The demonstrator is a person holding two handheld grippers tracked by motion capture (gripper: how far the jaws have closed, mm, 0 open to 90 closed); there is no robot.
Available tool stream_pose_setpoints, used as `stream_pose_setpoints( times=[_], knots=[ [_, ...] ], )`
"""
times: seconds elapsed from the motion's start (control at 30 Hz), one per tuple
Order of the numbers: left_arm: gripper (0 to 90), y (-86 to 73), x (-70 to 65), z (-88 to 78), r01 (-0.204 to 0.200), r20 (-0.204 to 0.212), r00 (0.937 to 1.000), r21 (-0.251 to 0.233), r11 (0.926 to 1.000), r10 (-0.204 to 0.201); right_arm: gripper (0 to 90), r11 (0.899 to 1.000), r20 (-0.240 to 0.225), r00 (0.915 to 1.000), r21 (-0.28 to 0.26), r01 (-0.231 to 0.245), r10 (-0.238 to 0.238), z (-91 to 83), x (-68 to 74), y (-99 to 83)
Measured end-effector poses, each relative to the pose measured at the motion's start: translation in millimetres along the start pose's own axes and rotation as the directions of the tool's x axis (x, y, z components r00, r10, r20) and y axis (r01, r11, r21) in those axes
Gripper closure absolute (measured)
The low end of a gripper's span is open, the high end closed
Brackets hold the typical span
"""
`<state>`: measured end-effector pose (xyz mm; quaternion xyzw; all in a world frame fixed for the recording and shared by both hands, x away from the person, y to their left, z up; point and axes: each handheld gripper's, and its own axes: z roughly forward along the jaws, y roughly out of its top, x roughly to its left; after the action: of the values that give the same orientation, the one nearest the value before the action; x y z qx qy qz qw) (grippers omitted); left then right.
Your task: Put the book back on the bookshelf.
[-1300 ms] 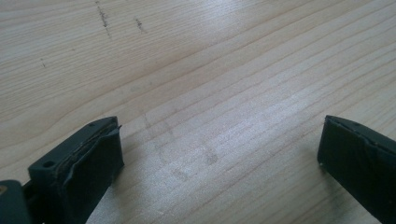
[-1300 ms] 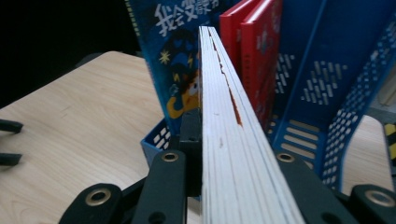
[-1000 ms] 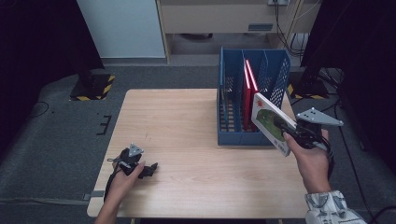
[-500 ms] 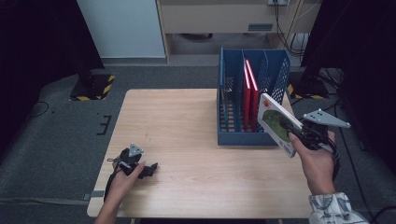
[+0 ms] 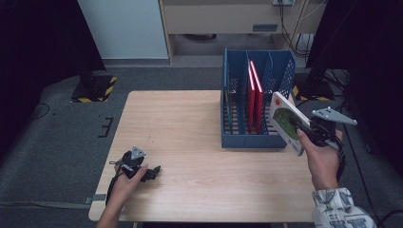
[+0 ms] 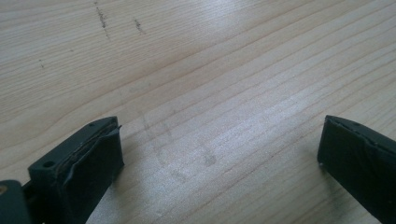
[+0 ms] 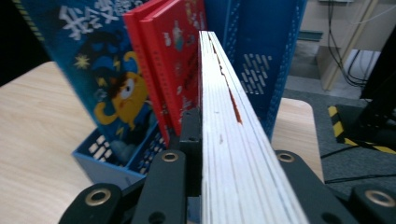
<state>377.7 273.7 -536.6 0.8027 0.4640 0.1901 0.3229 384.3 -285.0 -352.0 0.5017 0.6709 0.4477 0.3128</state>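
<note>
Book (image 5: 284, 121) in my right hand-held gripper (image 5: 304, 133), clamped by its lower edge and held tilted in the air just off the right wall of the blue file rack (image 5: 233, 114) at the table's (image 5: 190, 123) far right. I judge the coming move turns on this: the rack's open slots lie to the left of the book and a little beyond it, and its long edge runs up and away, nearly in line with the two red books (image 7: 170, 51) standing inside. It has a white cover with a green picture and a thick white page block. My left hand-held gripper (image 5: 151, 172) rests spread open on the table's near left, well apart.
</note>
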Motion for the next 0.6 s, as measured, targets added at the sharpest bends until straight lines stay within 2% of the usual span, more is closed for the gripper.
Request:
stream_pose_setpoints(
  times=[0.3, 0.4, 0.6],
  knots=[
    [0.0, 0.1, -0.1, 0.1, -0.001, 0.001, 1.0000, 0.000, 1.0000, 0.001, 75.5, 0.999, 0.051, 0.9982, 0.013, -0.033, 0.033, 28.8, -15.2, 8.4],
    [0.0, 0.1, -0.1, 0.2, -0.001, 0.001, 1.0000, 0.000, 1.0000, 0.001, 75.5, 0.999, 0.088, 0.9954, 0.012, -0.040, 0.038, 37.1, -17.7, 13.6],
    [0.0, 0.2, -0.6, 0.4, -0.003, 0.009, 1.0000, -0.002, 1.0000, 0.003, 75.5, 0.998, 0.099, 0.9935, -0.009, -0.055, 0.056, 54.1, -27.0, 21.5]
  ],
)
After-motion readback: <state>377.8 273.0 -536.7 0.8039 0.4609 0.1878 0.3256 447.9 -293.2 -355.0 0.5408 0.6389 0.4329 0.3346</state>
